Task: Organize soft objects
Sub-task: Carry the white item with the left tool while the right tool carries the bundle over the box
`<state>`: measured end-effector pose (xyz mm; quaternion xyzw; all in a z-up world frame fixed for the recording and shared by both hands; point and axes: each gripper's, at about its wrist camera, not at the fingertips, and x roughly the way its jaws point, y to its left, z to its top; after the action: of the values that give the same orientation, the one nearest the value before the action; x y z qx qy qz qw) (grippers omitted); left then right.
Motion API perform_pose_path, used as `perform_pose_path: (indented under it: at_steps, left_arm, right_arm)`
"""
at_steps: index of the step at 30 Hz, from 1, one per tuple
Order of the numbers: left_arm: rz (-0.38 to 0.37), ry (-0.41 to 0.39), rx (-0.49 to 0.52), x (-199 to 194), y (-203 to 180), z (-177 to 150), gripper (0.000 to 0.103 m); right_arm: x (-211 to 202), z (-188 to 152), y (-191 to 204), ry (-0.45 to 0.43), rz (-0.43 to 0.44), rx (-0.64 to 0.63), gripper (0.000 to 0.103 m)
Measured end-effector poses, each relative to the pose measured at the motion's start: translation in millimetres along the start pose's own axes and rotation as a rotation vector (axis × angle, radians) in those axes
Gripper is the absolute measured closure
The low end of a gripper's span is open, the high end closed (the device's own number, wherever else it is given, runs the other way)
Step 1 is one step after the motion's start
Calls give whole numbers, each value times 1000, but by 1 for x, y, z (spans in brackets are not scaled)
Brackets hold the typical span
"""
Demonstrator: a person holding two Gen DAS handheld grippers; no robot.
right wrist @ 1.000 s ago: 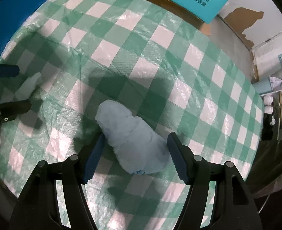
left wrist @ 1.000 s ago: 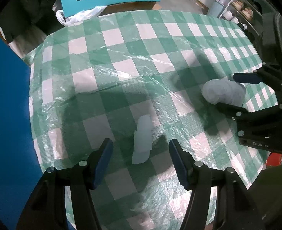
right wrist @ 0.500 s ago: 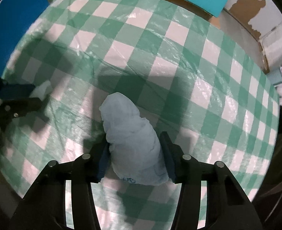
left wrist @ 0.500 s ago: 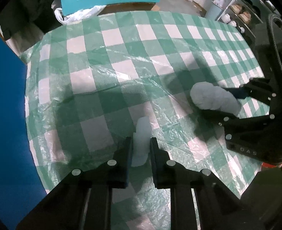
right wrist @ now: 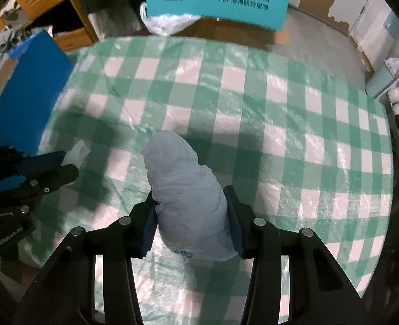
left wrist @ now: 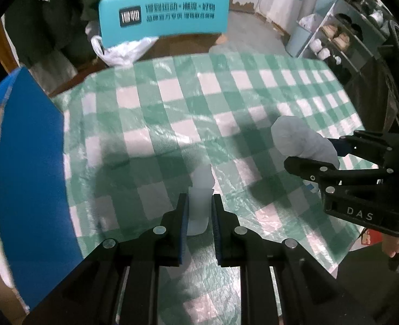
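Observation:
My left gripper [left wrist: 198, 203] is shut on a small white folded soft pad [left wrist: 199, 197] and holds it above the green-checked table [left wrist: 150, 124]. My right gripper [right wrist: 190, 205] is shut on a large pale blue rolled bundle [right wrist: 185, 195], also lifted off the table. The bundle shows at the right of the left wrist view [left wrist: 302, 140], held by the right gripper [left wrist: 332, 151]. The left gripper with the white pad [right wrist: 77, 150] shows at the left of the right wrist view.
A blue board [left wrist: 28, 168] stands along the table's left edge. A teal chair back with print [left wrist: 164, 19] and a white plastic bag [left wrist: 123, 48] are beyond the far edge. Shelves with shoes [left wrist: 343, 35] stand at the far right.
Both grippers closed on their objects, the left on the white pad, the right on the blue bundle, and both have lifted them off the table.

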<state>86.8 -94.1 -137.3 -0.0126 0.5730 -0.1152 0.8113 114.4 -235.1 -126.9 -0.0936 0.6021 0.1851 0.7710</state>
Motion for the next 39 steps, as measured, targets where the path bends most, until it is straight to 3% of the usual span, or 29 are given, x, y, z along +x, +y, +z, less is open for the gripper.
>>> perform_pose_path:
  at_steps: [17,39]
  left_arm:
    - [17,-142,34,-74,-8,-4,87]
    - [57,-232,16,-133,10,-17,87]
  right_arm:
    - [-75,8,15,-164,-4,49,58]
    - [-117,21,60,-259,44,-9,58]
